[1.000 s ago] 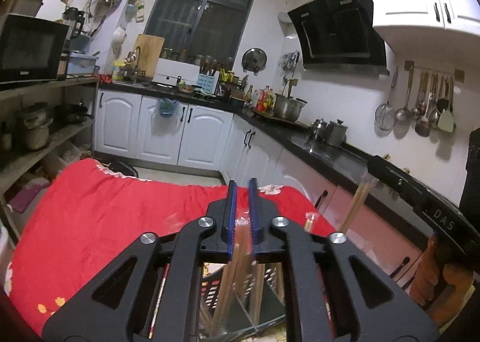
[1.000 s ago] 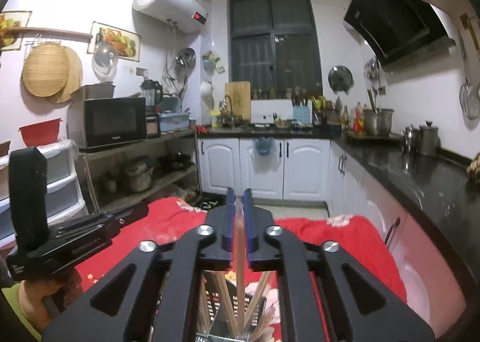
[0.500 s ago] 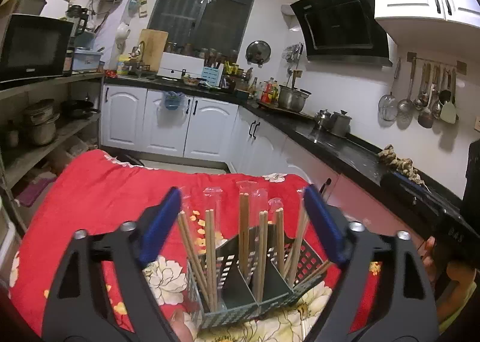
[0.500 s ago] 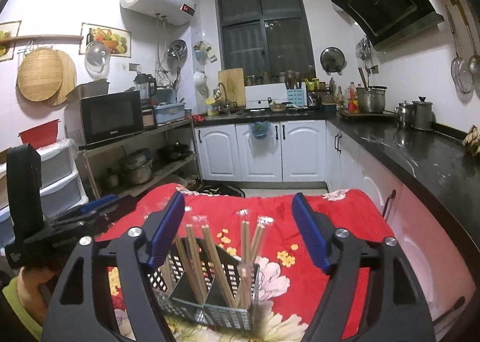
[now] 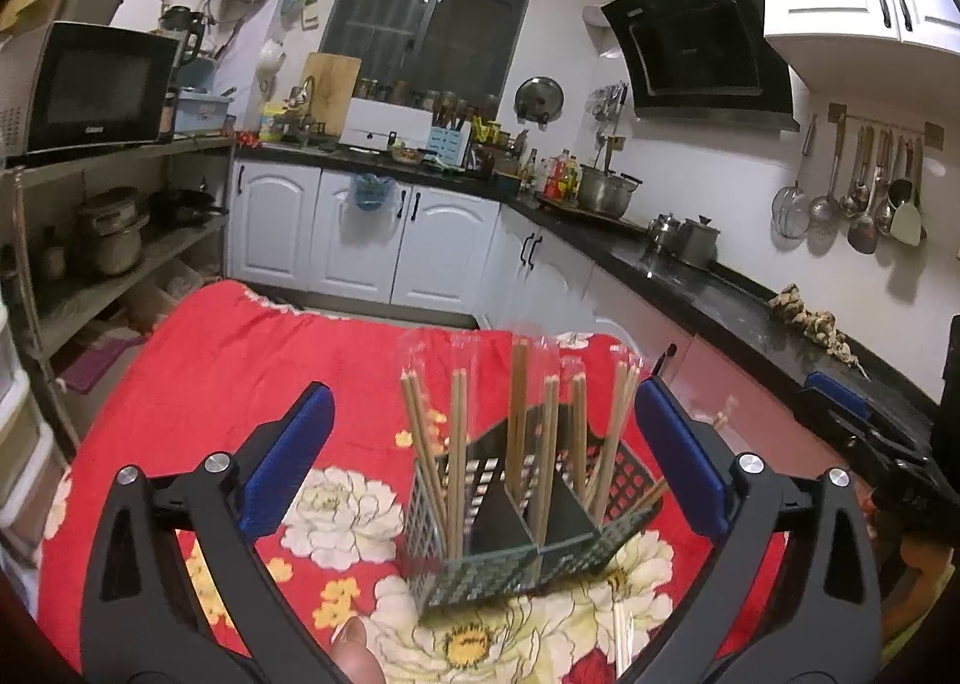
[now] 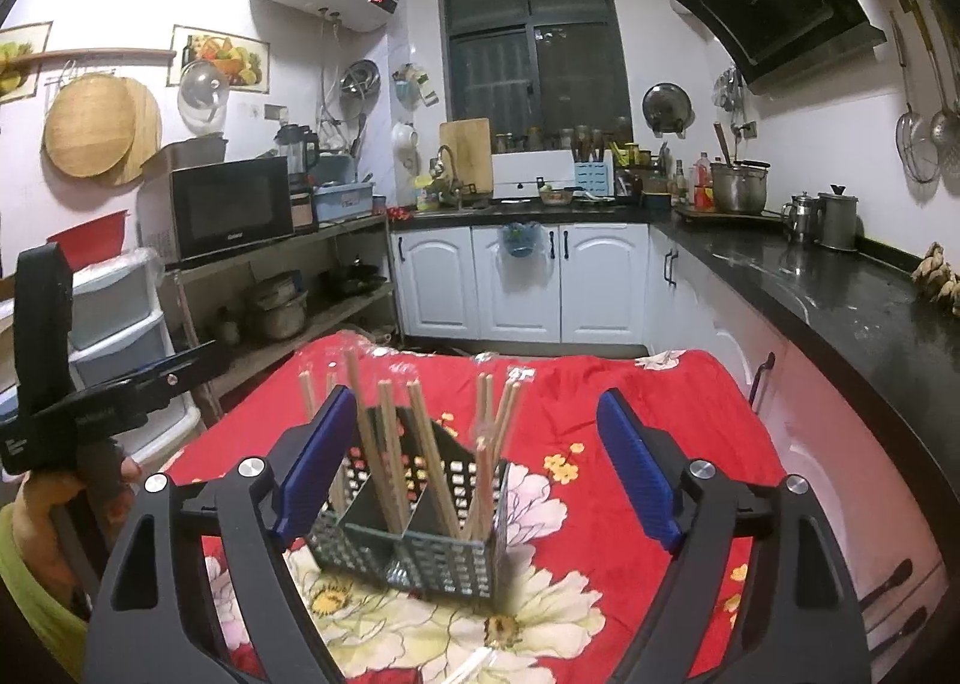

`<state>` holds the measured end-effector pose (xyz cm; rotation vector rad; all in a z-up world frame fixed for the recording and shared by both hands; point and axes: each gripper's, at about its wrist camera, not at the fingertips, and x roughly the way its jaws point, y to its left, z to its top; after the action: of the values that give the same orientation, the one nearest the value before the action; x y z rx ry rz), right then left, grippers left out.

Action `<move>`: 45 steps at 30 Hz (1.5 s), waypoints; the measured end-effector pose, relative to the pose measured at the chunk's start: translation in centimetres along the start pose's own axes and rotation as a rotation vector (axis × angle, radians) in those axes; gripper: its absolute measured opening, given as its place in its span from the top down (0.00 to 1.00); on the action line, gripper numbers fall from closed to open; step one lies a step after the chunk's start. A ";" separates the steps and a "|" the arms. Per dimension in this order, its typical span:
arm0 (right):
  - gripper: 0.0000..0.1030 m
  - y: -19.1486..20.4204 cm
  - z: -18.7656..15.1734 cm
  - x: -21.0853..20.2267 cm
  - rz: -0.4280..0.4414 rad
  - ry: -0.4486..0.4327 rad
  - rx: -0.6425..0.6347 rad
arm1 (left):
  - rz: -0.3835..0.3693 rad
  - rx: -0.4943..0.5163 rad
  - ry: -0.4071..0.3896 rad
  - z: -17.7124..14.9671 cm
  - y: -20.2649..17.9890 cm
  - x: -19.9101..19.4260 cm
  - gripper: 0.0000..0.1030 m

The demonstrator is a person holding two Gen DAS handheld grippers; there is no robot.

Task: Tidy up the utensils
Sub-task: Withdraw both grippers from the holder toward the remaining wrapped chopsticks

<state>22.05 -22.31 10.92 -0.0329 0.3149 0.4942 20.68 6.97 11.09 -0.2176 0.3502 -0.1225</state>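
A dark perforated utensil caddy point(image 5: 570, 564) with dividers stands on the red floral tablecloth point(image 5: 240, 360). Several wooden chopstick pairs in clear sleeves point(image 5: 519, 402) stand upright in its compartments. My left gripper point(image 5: 483, 453) is open and empty, its blue pads wide apart just above and in front of the caddy. In the right wrist view the caddy point(image 6: 420, 555) and chopsticks point(image 6: 390, 444) show again. My right gripper point(image 6: 468, 462) is open and empty, jaws spread either side of the caddy. A loose sleeved chopstick pair point(image 6: 474, 663) lies on the cloth near the front edge.
Black counter point(image 6: 840, 300) with pots runs along the right. A shelf rack with a microwave point(image 6: 228, 207) stands left. White cabinets point(image 6: 522, 282) line the back wall. The left gripper's body point(image 6: 90, 414) shows at the left of the right wrist view.
Both grippers were shut on chopsticks a second ago; both have opened wide, released them into the caddy and drawn back and up.
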 end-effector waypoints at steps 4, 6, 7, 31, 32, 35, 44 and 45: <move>0.22 0.5 -0.8 -0.8 0.012 0.007 -0.013 | 0.005 -0.001 0.017 -1.0 0.0 -0.4 0.10; 0.22 0.7 -1.2 -1.0 0.020 0.014 -0.022 | 0.008 -0.001 0.023 -1.6 0.1 -0.7 0.10; 0.22 0.8 -1.4 -1.2 0.021 0.016 -0.025 | 0.010 -0.003 0.027 -1.9 0.2 -0.8 0.10; 0.22 0.2 -8.1 -1.8 -0.021 0.153 -0.011 | -0.021 0.049 0.176 -7.7 -2.7 1.1 0.10; 0.22 0.0 -8.4 -1.8 -0.023 0.160 -0.010 | -0.025 0.053 0.181 -7.9 -2.9 1.3 0.10; 0.22 -0.6 -9.4 -1.7 -0.042 0.182 -0.006 | -0.028 0.063 0.204 -8.3 -3.4 2.0 0.10; 0.22 -3.0 -12.3 -1.2 -0.081 0.270 0.062 | -0.079 0.098 0.276 -9.5 -5.7 3.9 0.10; 0.22 -3.2 -12.6 -1.2 -0.085 0.279 0.066 | -0.083 0.103 0.285 -9.6 -6.0 4.2 0.10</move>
<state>18.95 -26.98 -0.83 -0.0506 0.6007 0.3947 20.70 -1.35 2.32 -0.1124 0.6166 -0.2543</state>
